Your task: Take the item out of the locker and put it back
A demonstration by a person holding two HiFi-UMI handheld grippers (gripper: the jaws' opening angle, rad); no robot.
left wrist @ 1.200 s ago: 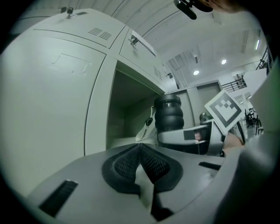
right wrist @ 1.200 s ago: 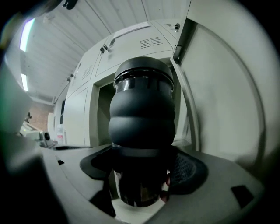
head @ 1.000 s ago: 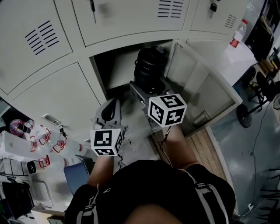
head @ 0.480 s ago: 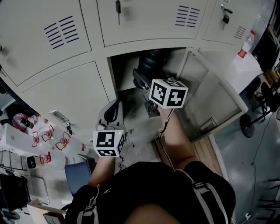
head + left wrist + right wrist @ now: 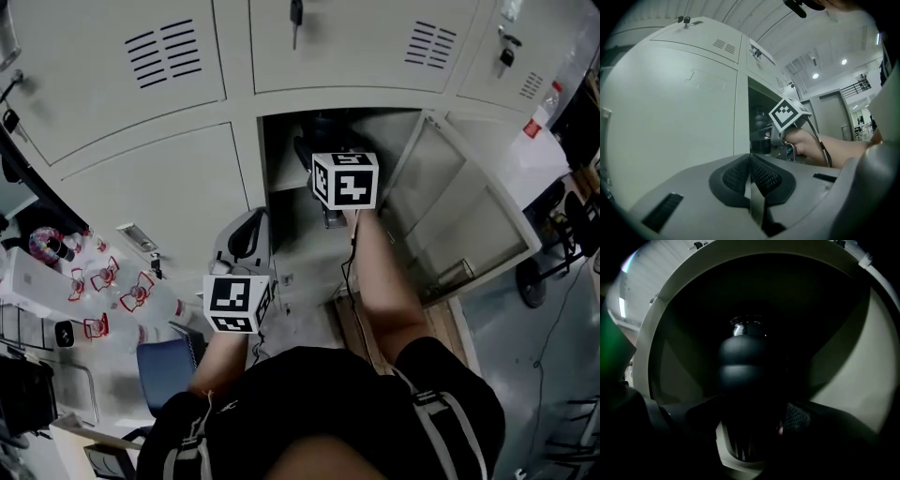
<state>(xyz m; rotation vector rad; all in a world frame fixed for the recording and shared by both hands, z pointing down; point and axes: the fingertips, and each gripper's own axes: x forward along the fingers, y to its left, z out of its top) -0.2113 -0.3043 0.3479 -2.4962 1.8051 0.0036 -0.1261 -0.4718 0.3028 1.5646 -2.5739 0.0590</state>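
The item is a black ribbed container (image 5: 749, 362), standing inside the open locker compartment (image 5: 281, 155). In the head view only its dark top (image 5: 325, 120) shows, behind the marker cube. My right gripper (image 5: 754, 427) reaches into the compartment, its jaws closed on the container's lower part. In the left gripper view the container (image 5: 758, 126) shows in the compartment, with the right gripper (image 5: 769, 136) at it. My left gripper (image 5: 751, 176) is shut on nothing. It hangs outside, in front of the closed door to the left, and in the head view it sits low, the left gripper (image 5: 246, 234).
The compartment's door (image 5: 459, 216) stands swung open to the right. Closed locker doors (image 5: 141, 178) surround the opening. A wooden board (image 5: 441, 323) lies on the floor below the door. At the left are red-marked clutter (image 5: 94, 281) and a blue chair (image 5: 164, 361).
My right gripper has carried the black container from in front of the opening up into the compartment. The left gripper has stayed about where it was.
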